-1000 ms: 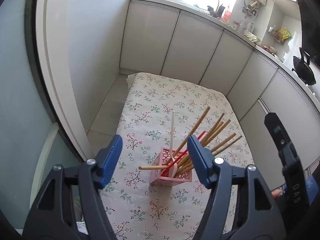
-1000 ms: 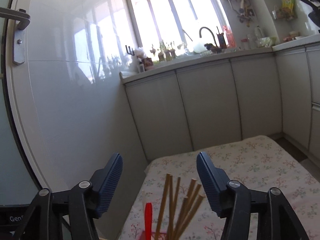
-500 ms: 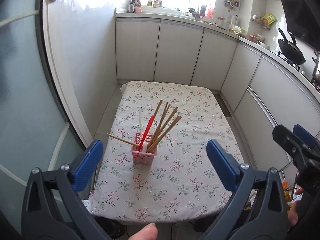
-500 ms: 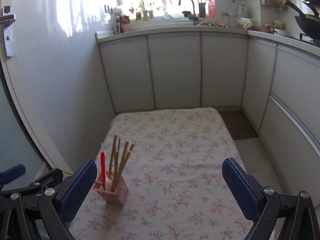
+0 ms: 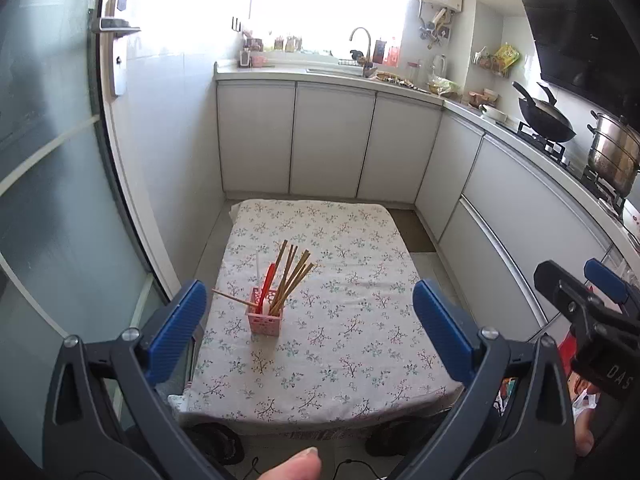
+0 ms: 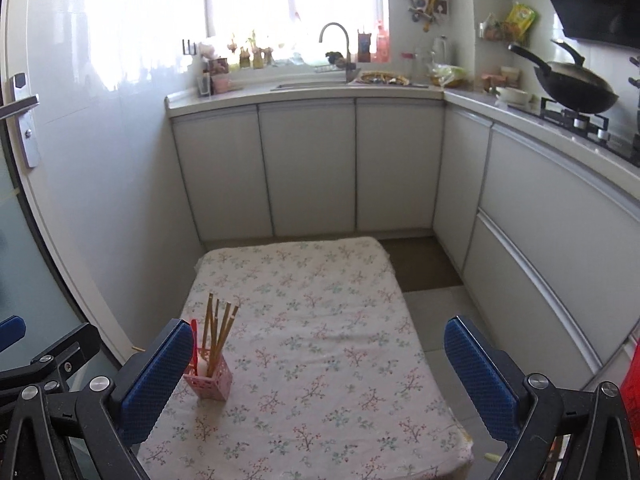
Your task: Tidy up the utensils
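A small pink holder (image 5: 265,321) (image 6: 209,380) stands on the left part of a low table with a floral cloth (image 5: 360,320) (image 6: 320,360). Several wooden chopsticks (image 5: 294,276) (image 6: 218,332), a red utensil (image 5: 269,280) and a white one lean in it; one chopstick (image 5: 230,298) pokes out to the left. My left gripper (image 5: 308,328) is open and empty, high and back from the table. My right gripper (image 6: 320,376) is open and empty too, and appears at the right edge of the left wrist view (image 5: 592,312).
White cabinets (image 5: 328,140) (image 6: 304,168) wrap the far and right sides under a counter with a sink tap (image 6: 336,40), a wok (image 5: 546,118) (image 6: 580,84) and a steel pot (image 5: 612,152). A glass door (image 5: 48,200) stands left. A fingertip (image 5: 296,466) shows at the bottom.
Both grippers opened wider and pulled up and back from the holder, which now looks small and far. All the utensils stay in the holder.
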`<move>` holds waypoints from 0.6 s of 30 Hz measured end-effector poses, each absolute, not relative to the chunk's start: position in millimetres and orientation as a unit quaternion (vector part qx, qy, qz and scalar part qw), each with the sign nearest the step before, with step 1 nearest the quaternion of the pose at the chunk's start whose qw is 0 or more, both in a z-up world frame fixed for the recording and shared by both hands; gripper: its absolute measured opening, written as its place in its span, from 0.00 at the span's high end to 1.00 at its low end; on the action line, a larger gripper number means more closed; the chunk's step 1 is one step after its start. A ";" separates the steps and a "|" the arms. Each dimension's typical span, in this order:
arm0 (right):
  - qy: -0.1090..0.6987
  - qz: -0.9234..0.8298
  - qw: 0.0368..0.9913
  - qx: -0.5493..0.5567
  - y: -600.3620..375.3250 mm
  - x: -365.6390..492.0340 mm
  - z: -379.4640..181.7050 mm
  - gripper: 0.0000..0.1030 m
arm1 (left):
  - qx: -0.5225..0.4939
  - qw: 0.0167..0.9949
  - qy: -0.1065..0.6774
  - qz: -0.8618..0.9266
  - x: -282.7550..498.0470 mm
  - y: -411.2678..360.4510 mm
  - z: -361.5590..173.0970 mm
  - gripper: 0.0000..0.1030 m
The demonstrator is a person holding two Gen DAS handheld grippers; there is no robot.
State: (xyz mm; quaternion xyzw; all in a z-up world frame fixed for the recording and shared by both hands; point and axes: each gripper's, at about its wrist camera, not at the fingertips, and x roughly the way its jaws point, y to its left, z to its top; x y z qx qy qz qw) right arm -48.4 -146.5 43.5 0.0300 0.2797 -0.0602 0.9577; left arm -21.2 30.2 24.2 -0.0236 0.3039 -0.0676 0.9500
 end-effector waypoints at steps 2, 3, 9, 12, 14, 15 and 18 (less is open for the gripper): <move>0.279 -0.062 0.958 0.030 -144.1 -53.6 51.1 0.00 | -0.020 0.955 0.290 -0.064 -25.6 28.5 32.6 0.01; 0.275 -0.062 0.959 0.027 -141.5 -55.6 54.4 0.00 | -0.017 0.957 0.285 -0.061 -27.1 27.4 35.1 0.01; 0.281 -0.067 0.957 0.018 -132.3 -57.9 58.6 0.00 | -0.015 0.958 0.279 -0.061 -31.1 26.2 40.2 0.01; 0.287 -0.064 0.955 0.024 -135.3 -57.4 59.3 0.00 | -0.016 0.957 0.282 -0.058 -31.2 26.9 40.5 0.01; 0.288 -0.064 0.955 0.025 -136.6 -57.3 58.8 0.00 | -0.016 0.957 0.285 -0.057 -30.8 26.7 40.0 0.01; 0.289 -0.065 0.955 0.025 -137.4 -57.3 58.4 0.00 | -0.017 0.956 0.288 -0.057 -31.2 25.9 39.2 0.01; 0.292 -0.066 0.954 0.028 -140.1 -55.7 57.8 0.00 | -0.018 0.955 0.292 -0.057 -31.4 25.6 38.9 0.01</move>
